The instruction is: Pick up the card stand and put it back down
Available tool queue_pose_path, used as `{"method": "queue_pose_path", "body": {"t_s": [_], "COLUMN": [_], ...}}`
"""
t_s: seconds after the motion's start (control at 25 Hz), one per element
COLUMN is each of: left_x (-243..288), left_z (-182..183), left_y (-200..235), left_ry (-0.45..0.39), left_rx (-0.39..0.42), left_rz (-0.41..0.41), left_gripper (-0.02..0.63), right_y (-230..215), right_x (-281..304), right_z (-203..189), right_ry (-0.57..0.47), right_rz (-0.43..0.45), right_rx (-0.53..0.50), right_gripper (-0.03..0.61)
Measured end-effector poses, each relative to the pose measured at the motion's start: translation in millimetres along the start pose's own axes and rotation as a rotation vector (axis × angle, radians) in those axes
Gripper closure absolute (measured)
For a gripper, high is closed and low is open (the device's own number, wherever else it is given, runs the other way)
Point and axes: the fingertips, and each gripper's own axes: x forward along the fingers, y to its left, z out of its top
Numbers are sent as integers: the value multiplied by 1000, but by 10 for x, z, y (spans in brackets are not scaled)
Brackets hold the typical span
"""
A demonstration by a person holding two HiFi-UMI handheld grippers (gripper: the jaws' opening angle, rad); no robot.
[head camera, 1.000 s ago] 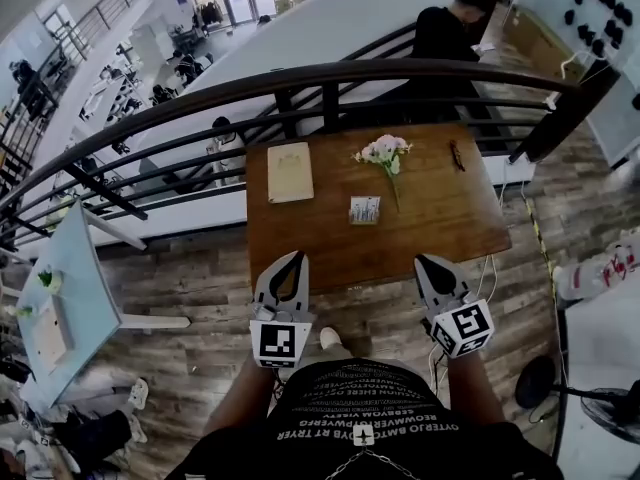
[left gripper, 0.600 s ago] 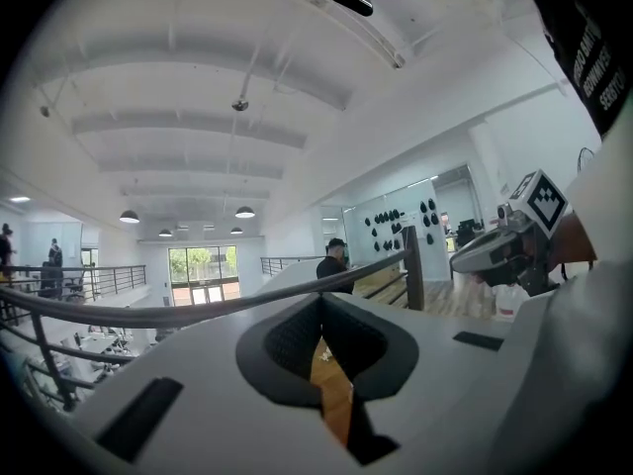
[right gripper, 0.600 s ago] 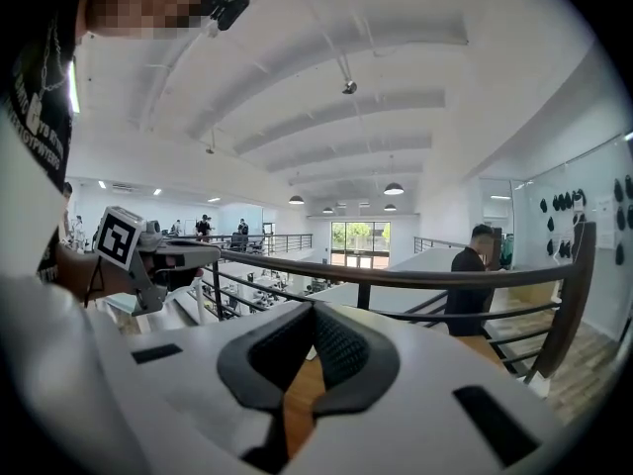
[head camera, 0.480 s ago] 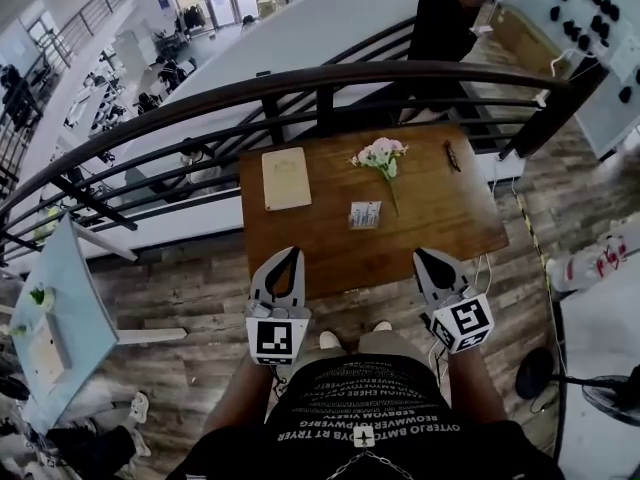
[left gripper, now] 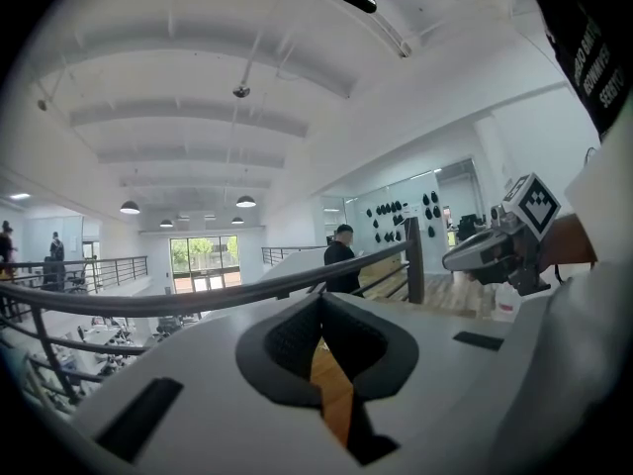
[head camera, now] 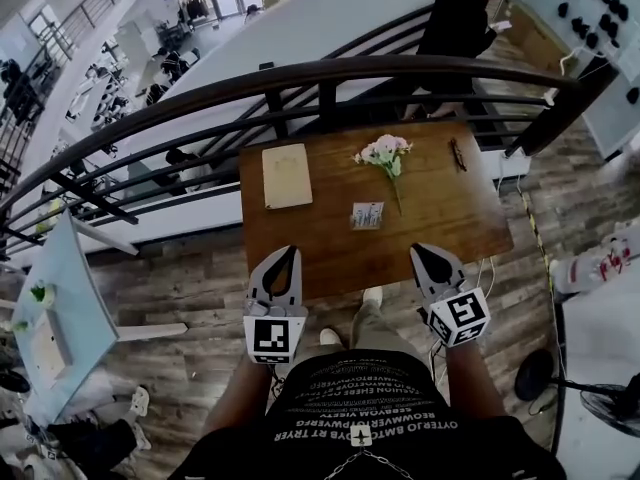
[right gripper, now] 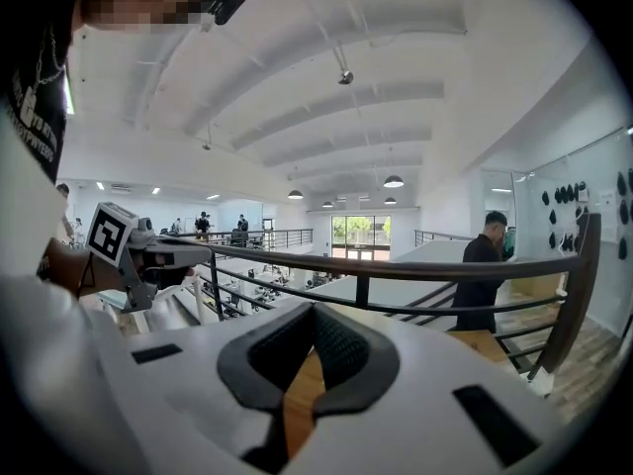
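Holding both grippers low at the near edge of the wooden table [head camera: 450, 223], nothing picked up. Left gripper [head camera: 291, 254]: jaws together at the tips, nothing clamped. The left gripper view shows the pads meeting, with only a sliver of table wood visible through the hollow behind them. Right gripper [head camera: 419, 252]: same story, jaws fully closed and empty, tips meeting in the right gripper view. Both point forward toward the black railing [head camera: 330, 73], tips just over the table's near edge, marker cubes back by the person's torso. They sit side by side, well apart, and each one shows at the edge of the other's camera. Card stand [head camera: 367, 214] stands on the table ahead of both grippers, in the gap between their lines and a bit closer to the right one. It is clear of both and untouched. Beyond the card stand, further ahead and still between the two: a small bunch of pink and white flowers [head camera: 384, 152] lying flat, stem toward the card stand. Straight ahead of the left gripper, well away from it: a flat tan pad [head camera: 286, 175]. Far ahead of the right gripper and slightly to its outer side: a thin dark item [head camera: 457, 154], can't tell what it is. Past the railing, ahead on the right gripper's side, a person in black [head camera: 455, 28] stands.
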Motion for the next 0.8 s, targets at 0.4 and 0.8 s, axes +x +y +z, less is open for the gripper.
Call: {"method": "queue_pose_path", "body": {"t_s": [0.4, 0.8], "left_x": [506, 1085], "left_z": [-58, -243], "left_y": [151, 63], "left_ry": [39, 82], "left_rx": [4, -19], "left_rz": [44, 19], "left_gripper": [591, 591], "right_y": [-496, -938], "right_x": [540, 950], "right_z": [-366, -957], "right_ry": [80, 203], "right_rz": [26, 27], "right_rx": [25, 42], "right_gripper": [565, 565]}}
